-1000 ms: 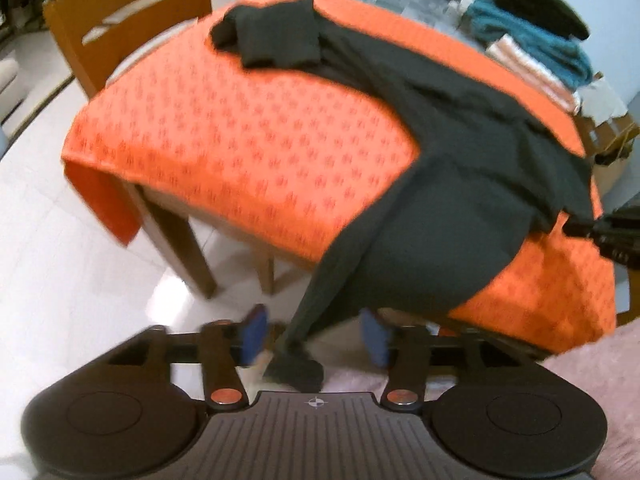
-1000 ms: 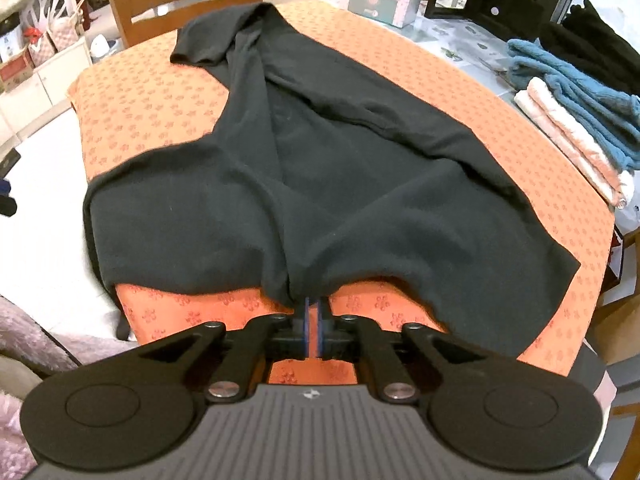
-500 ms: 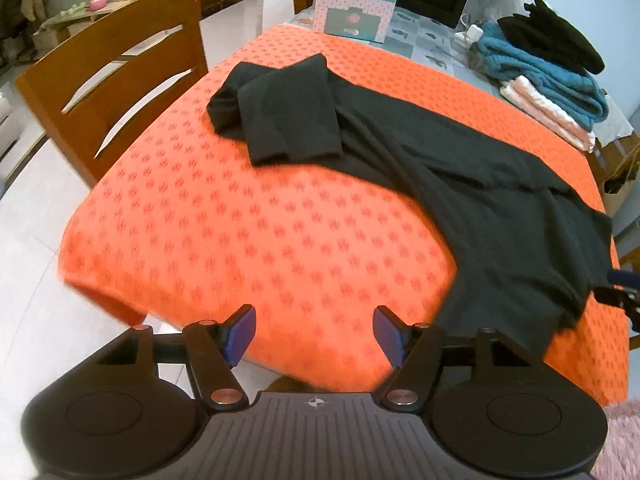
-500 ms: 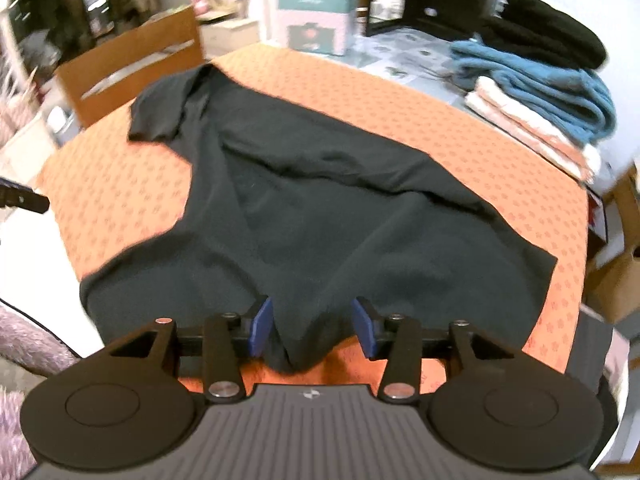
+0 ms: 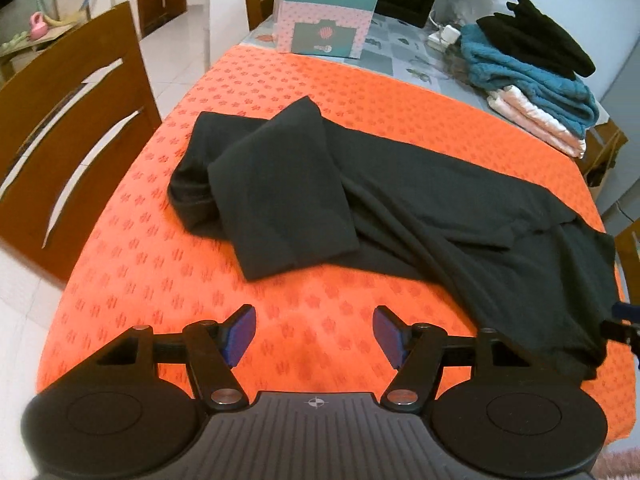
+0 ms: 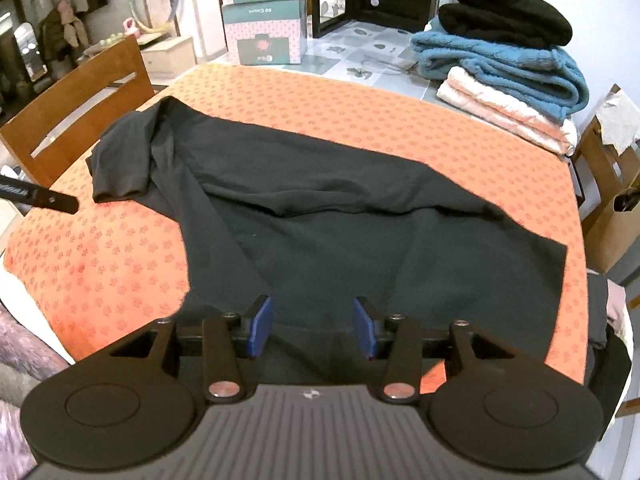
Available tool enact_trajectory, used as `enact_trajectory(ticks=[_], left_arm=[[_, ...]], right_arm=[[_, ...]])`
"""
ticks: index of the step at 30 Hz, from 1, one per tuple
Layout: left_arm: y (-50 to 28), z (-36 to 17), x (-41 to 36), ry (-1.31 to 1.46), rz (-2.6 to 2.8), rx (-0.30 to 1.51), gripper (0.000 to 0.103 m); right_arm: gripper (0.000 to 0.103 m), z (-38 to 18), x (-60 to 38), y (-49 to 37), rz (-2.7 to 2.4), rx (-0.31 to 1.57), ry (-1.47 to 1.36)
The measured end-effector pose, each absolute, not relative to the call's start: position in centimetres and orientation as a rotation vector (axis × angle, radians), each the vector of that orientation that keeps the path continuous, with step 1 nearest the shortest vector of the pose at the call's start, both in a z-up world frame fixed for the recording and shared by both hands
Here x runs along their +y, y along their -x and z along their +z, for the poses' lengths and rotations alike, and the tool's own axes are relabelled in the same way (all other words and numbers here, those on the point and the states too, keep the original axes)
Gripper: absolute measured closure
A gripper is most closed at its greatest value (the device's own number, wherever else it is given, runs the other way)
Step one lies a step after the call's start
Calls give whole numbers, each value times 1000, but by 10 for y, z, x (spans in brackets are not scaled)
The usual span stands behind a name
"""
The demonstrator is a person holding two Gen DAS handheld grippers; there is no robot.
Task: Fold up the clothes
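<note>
A black T-shirt [image 5: 420, 204] lies spread and rumpled on the orange tablecloth [image 5: 180, 264], one sleeve folded over at the left. It also shows in the right wrist view [image 6: 340, 232], its near hem at the table's front edge. My left gripper [image 5: 314, 334] is open and empty above bare cloth, just short of the sleeve. My right gripper [image 6: 313, 326] is open and empty over the shirt's near hem. The tip of the left gripper [image 6: 44, 198] shows at the left edge of the right wrist view.
A stack of folded clothes [image 6: 516, 60], black on blue on pink, sits at the far right of the table. Cardboard boxes [image 5: 328, 16] stand at the far end. A wooden chair [image 5: 68, 128] stands left of the table. Another chair [image 6: 604, 160] is at the right.
The right gripper was shut on the shirt's hem and has opened and let go. The left gripper has risen from below the table edge, and the hanging shirt part now lies on the table.
</note>
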State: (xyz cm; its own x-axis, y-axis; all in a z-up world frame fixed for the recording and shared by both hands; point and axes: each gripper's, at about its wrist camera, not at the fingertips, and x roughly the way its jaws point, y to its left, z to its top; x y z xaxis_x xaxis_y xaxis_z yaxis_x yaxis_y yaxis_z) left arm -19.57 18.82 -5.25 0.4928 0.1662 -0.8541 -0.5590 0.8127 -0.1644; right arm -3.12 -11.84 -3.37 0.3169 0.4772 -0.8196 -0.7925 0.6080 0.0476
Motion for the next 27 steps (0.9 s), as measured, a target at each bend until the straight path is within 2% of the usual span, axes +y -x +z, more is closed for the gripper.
enact_trajectory(ticks=[8,18,20,21,22,23,24,25,27], left_arm=[[155,-67,221,430,427,976,35],[105,-102,216,252,400,1066,20],[102,-104,214,219,400,1066,20],[102,-105,214,204,399,1060,27],[102,-103,214,191,394,1048,46],[103,-101,214,178,389,1035,57],[105,-97,218,176,384,1027,82],[106,-93,221,175,379,1019,89],[115,-80,237,236,371,987,90]], right_arm=[[53,-37,-84,56,800,917,402],[51,-34,-65,89,725,899,381],[50,-35,-68,93,704,906,372],[50,-35,-70,94,693,912,362],[50,-36,-72,95,679,918,352],[50,-36,-75,95,665,920,343],[50,-36,-76,95,657,919,341],[50,-36,-77,95,649,917,339],[50,-36,-79,96,632,914,336]])
